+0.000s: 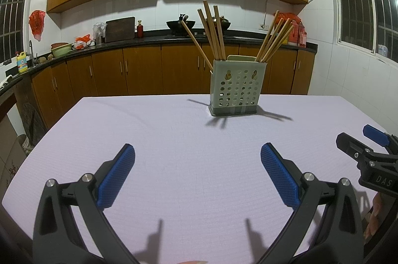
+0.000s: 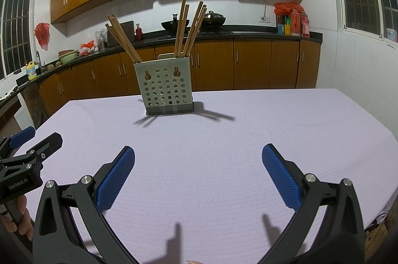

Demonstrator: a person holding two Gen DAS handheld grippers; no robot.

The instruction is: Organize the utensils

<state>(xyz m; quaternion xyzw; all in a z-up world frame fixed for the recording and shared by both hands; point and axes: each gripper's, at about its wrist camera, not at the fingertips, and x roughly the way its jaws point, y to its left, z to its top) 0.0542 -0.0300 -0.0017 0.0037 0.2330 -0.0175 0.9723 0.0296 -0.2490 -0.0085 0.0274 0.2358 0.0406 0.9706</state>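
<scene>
A pale green perforated utensil holder (image 1: 235,87) stands upright at the far side of the table; it also shows in the right wrist view (image 2: 166,90). Several wooden chopsticks (image 1: 214,31) stick out of it in two bunches, one leaning left, one leaning right (image 1: 273,39); they also show in the right wrist view (image 2: 187,29). My left gripper (image 1: 197,172) is open and empty, low over the table, well short of the holder. My right gripper (image 2: 198,173) is open and empty beside it, and shows at the right edge of the left wrist view (image 1: 360,139).
The table carries a lilac cloth (image 1: 186,139). Behind it runs a dark counter (image 1: 149,39) with wooden cabinets, a wok on the stove (image 1: 180,25), a cutting board (image 1: 120,29) and bottles (image 2: 298,24). Windows flank the room.
</scene>
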